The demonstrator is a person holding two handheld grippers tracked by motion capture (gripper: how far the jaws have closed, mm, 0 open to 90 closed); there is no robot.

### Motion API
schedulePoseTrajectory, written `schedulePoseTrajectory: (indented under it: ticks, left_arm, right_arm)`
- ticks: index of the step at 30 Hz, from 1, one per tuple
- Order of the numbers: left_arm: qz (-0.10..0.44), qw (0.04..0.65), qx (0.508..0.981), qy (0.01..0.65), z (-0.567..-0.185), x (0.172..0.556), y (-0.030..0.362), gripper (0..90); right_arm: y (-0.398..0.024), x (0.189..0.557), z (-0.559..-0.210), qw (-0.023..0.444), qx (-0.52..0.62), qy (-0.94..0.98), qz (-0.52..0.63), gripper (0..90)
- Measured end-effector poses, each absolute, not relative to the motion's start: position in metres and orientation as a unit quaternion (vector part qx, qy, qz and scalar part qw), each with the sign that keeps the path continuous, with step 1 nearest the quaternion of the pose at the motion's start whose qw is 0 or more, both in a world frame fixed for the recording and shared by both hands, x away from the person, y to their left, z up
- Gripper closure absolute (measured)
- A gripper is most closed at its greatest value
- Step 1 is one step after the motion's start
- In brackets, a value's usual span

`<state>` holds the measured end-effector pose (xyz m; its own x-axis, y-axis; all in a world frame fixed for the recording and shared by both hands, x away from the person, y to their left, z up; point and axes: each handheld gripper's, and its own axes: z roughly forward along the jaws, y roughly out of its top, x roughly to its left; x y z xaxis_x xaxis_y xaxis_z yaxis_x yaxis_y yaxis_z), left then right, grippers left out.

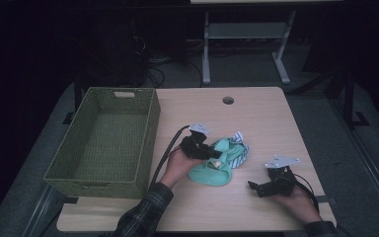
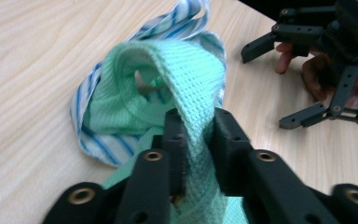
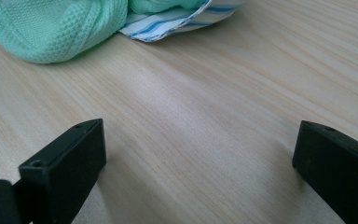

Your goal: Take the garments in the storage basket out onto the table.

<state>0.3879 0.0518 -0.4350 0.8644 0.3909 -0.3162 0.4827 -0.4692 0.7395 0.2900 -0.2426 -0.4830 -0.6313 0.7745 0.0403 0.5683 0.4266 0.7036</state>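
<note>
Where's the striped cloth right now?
In the high view the striped cloth lies mid-table, tucked under and behind the green cloth, right of the basket; the left tool pinches the green one.

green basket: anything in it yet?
Empty. In the high view the green basket shows bare woven floor; the green cloth and striped cloth lie bunched on the table beside it.

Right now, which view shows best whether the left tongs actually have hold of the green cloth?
The left gripper view: the left tongs pinch a fold of the green cloth close up. The high view shows the cloth small and dim beside those tongs. The right gripper view shows one edge of it on the table.
</note>
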Motion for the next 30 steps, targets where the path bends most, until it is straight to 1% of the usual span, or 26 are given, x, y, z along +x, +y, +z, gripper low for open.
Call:
schedulePoseTrajectory:
  ticks: [5, 7, 10, 12, 13, 16, 18, 19, 20, 21, 26, 28, 30]
  left_arm:
    - [-0.046, 0.446, 0.857, 0.255, -0.427, 0.383, 0.058, 50.9]
    - [-0.037, 0.45, 0.857, 0.248, -0.42, 0.379, 0.062, 46.1]
    - [-0.024, 0.451, 0.857, 0.249, -0.411, 0.371, 0.071, 43.1]
    - [-0.017, 0.452, 0.857, 0.247, -0.407, 0.366, 0.077, 43.6]
    - [-0.012, 0.453, 0.857, 0.246, -0.405, 0.363, 0.08, 45.0]
    - [-0.002, 0.452, 0.858, 0.244, -0.402, 0.353, 0.09, 55.2]
    - [0.0, 0.447, 0.859, 0.248, -0.403, 0.347, 0.094, 60.3]
    - [0.003, 0.442, 0.862, 0.25, -0.404, 0.344, 0.096, 64.9]
    - [0.002, 0.436, 0.863, 0.256, -0.406, 0.339, 0.098, 67.6]
    - [0.0, 0.433, 0.864, 0.256, -0.408, 0.337, 0.099, 73.2]
    - [0.003, 0.397, 0.883, 0.251, -0.421, 0.324, 0.099, 88.8]
    - [-0.002, 0.384, 0.888, 0.253, -0.427, 0.322, 0.096, 89.6]
    - [0.007, 0.366, 0.898, 0.246, -0.433, 0.321, 0.091, 89.6]
  right_arm:
    - [-0.243, 0.29, -0.483, 0.147, 0.404, 0.832, 0.352, 2.2]
    - [-0.243, 0.29, -0.483, 0.147, 0.404, 0.832, 0.352, 2.2]
    - [-0.243, 0.29, -0.483, 0.147, 0.404, 0.832, 0.352, 2.2]
    - [-0.243, 0.29, -0.483, 0.147, 0.404, 0.832, 0.352, 2.2]
    - [-0.243, 0.29, -0.483, 0.147, 0.404, 0.832, 0.352, 2.2]
    - [-0.243, 0.29, -0.483, 0.146, 0.403, 0.833, 0.351, 2.2]
    - [-0.243, 0.29, -0.483, 0.146, 0.403, 0.832, 0.351, 2.2]
    - [-0.243, 0.29, -0.483, 0.146, 0.403, 0.832, 0.351, 2.2]
    - [-0.243, 0.29, -0.483, 0.146, 0.403, 0.832, 0.351, 2.2]
    - [-0.243, 0.29, -0.483, 0.146, 0.403, 0.832, 0.351, 2.2]
    - [-0.243, 0.29, -0.483, 0.146, 0.404, 0.832, 0.351, 2.2]
    - [-0.243, 0.29, -0.483, 0.146, 0.404, 0.832, 0.351, 2.2]
    - [-0.243, 0.29, -0.483, 0.146, 0.404, 0.832, 0.351, 2.2]
